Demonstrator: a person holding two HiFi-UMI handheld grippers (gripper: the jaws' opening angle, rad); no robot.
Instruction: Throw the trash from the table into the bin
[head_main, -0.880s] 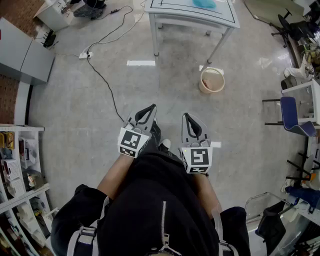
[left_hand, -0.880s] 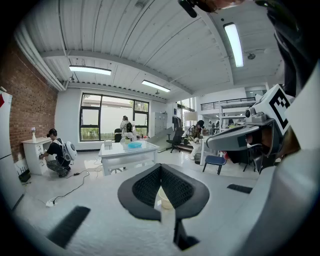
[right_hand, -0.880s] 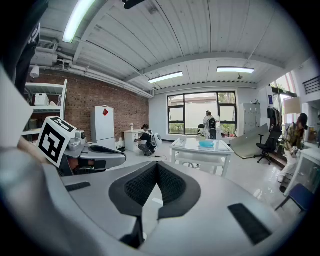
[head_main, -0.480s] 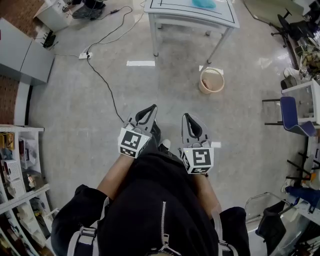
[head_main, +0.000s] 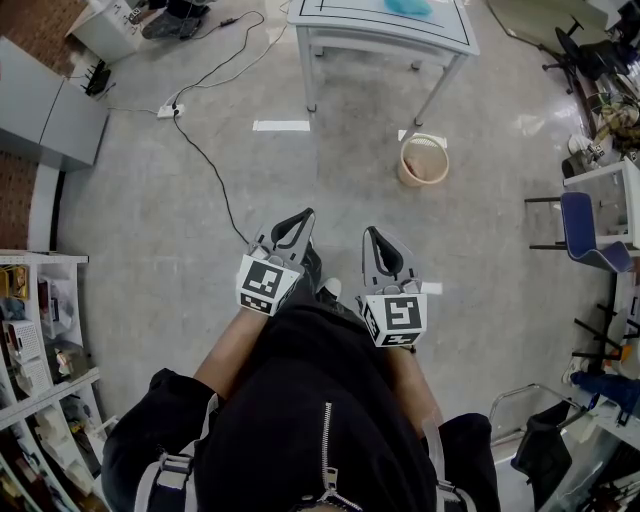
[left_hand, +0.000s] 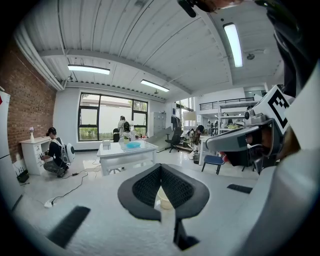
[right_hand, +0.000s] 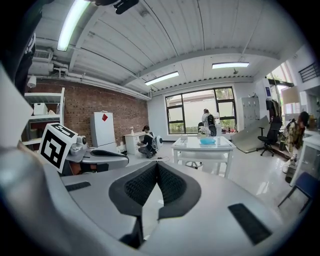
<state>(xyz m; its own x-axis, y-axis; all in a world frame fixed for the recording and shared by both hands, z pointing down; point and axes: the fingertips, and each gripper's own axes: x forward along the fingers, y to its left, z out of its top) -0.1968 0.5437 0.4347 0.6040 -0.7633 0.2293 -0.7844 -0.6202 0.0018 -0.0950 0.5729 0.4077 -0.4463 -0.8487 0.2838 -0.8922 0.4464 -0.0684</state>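
Both sets of jaws clenched tight, nothing between them: left gripper (head_main: 302, 215) and right gripper (head_main: 369, 234) side by side. Bin (head_main: 424, 160) on the floor at one o'clock. Blue trash (head_main: 408, 6) lies on the white table (head_main: 350, 25) at twelve, well beyond.

Black zipped jacket (head_main: 290, 400); left gripper (head_main: 300, 216) and right gripper (head_main: 371, 233) are grey with black jaws.

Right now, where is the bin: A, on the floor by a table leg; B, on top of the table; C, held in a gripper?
A: the bin stands on the floor next to a leg of the table.
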